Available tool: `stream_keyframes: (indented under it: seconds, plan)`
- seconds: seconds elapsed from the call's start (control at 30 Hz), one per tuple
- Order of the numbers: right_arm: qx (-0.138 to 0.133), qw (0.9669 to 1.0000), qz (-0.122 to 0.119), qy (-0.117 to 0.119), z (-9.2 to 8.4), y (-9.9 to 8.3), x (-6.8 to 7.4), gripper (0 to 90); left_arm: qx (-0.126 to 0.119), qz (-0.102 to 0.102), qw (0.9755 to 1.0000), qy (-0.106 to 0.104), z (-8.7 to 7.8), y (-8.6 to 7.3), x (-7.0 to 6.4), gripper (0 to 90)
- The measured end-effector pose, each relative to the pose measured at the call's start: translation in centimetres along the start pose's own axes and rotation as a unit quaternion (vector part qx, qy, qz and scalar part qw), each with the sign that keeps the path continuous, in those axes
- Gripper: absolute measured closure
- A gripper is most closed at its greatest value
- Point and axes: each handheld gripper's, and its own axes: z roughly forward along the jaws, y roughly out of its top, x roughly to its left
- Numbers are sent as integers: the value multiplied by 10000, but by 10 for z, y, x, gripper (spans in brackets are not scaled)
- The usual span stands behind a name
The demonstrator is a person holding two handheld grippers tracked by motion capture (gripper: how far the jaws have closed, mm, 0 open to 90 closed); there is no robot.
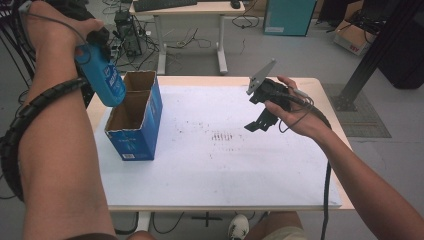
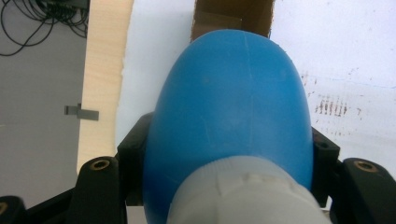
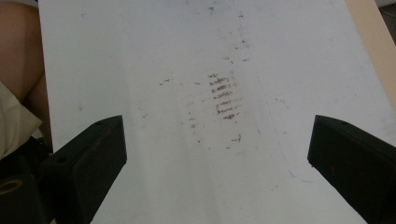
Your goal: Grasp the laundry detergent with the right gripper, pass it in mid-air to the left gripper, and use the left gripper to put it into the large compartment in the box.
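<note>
The left gripper (image 1: pixel 97 47) is raised above the table's left edge, and its two black jaws are closed on a smooth blue plastic bottle with a pale grey screw cap (image 1: pixel 103 75). In the left gripper view the bottle (image 2: pixel 231 121) sits squarely between the jaws, one jaw pressed to each flank of its body near the shoulder, with the cap end nearest the camera and the rounded base pointing away. From the high view the bottle hangs tilted, its base lowest and just above the near left corner of an open blue cardboard box with a brown inside (image 1: pixel 135 117). The bottle is clear of the box's rim. In the left gripper view the box's brown opening (image 2: pixel 233 16) shows just beyond the bottle's base.

The box stands upright on the left part of the white sheet covering the light wooden table (image 1: pixel 235 160), its top flaps open.

The right gripper (image 1: pixel 265 117) is held in the person's right hand (image 1: pixel 295 112) above the right half of the table, well apart from the bottle and box. Its jaws stand wide apart with nothing between them; the right gripper view looks down between them onto the white sheet and a patch of brownish smudges (image 3: pixel 224 100).
</note>
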Motion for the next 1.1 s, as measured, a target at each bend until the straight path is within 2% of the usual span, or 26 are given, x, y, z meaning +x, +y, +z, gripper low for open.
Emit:
stream_keyframes:
  seconds: [0.17, 0.73, 0.97, 1.0, 1.1]
  plan:
    - [19, 10000, 69, -17, -1, -1, 2, 46, 36, 48, 10000, -11, 7, -1, -1, 370]
    - [43, 10000, 19, 1, 2, 0, 3, 46, 88, 129, 9999, -56, 34, -2, -3, 369]
    - [68, 10000, 3, 22, 3, -1, 3, 46, 139, 118, 9998, -99, 50, -3, -4, 369]
    - [91, 9999, 76, 22, 4, -1, 4, 46, 146, 121, 9998, -110, 52, -3, -4, 369]
    - [70, 10000, -4, 30, 5, -2, 3, 46, 149, 138, 9997, -131, 60, -3, -5, 369]
